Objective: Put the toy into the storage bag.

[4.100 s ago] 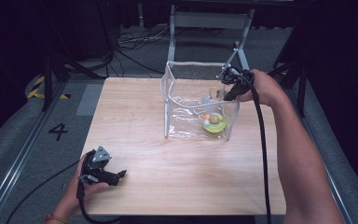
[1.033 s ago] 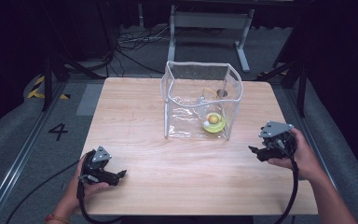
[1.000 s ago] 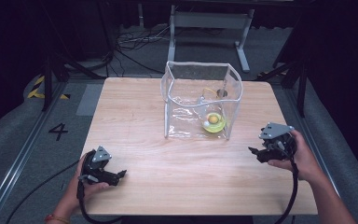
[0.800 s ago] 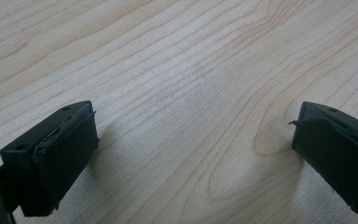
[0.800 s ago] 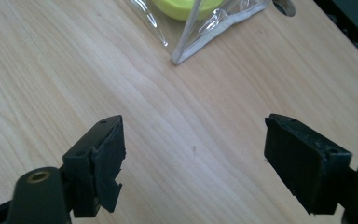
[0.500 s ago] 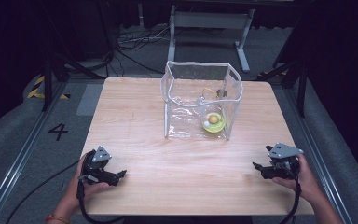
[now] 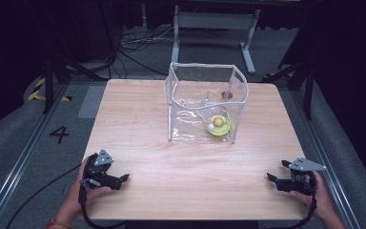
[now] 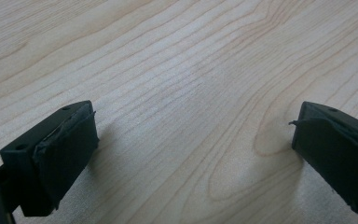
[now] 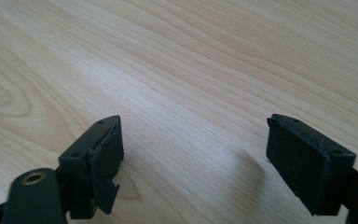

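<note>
We note a clear plastic box (image 7: pixel 205 102), open-topped, standing at counter (image 7: pixel 138 119) centre-rear, containing a yellow-green dish (image 7: pixel 219 127). Left claw (image 7: pixel 124 178) and right claw (image 7: pixel 270 177) rest near the front corners, both spread, empty; the right's jaws have just been opening.

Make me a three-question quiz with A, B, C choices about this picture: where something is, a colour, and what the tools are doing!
1. Where is the yellow thing?
A. inside the clear box
B. on the floor
C. in a tool

2. What colour is the table?
A. blue
B. light wood
C. black

3. How are the right tool and the left tool?
A. both open, empty
B. both holding balls
C. one holding the box

Answers: 1 A, it lies behind the clear walls. 2 B, pale wood grain shows. 3 A, both tool views show spread jaws over bare wood.
</note>
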The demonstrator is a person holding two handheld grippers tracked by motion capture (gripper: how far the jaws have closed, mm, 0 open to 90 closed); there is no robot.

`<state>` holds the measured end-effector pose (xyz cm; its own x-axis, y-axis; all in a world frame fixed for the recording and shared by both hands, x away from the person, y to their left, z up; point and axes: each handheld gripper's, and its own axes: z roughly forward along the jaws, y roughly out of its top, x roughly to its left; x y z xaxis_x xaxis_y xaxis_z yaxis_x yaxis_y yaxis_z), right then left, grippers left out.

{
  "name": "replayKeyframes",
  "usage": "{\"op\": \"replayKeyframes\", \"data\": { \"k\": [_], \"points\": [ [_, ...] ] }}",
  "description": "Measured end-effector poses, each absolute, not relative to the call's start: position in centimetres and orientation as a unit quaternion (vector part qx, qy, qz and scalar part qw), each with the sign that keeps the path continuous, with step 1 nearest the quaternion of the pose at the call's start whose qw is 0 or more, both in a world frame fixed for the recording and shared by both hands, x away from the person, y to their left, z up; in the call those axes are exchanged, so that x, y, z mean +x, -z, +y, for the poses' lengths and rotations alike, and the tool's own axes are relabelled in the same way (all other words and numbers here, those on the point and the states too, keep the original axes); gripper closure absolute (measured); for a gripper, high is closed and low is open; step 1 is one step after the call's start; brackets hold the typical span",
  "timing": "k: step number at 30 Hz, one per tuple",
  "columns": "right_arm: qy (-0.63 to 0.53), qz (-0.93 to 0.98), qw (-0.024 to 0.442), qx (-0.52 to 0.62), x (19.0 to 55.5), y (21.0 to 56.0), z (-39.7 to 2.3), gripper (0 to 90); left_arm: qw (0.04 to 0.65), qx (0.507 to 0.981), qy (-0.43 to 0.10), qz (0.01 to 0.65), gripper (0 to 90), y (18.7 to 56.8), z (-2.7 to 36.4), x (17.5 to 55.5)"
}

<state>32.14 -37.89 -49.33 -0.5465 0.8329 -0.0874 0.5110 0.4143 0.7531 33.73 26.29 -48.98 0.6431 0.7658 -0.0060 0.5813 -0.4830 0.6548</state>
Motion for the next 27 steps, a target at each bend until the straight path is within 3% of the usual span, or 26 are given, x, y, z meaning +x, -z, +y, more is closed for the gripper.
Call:
{"op": "replayKeyframes", "data": {
  "k": [6,27],
  "points": [
    [-0.346,0.792,0.200,0.462,32.63,49.45,-38.22,14.4,0.317,0.848,-0.145,0.398,0.5,48.97,26.27,33.74],
    [-0.338,0.784,0.203,0.479,32.62,49.48,-38.15,10.9,0.316,0.847,-0.150,0.400,0.4,48.97,26.19,33.79]
  ]
}}
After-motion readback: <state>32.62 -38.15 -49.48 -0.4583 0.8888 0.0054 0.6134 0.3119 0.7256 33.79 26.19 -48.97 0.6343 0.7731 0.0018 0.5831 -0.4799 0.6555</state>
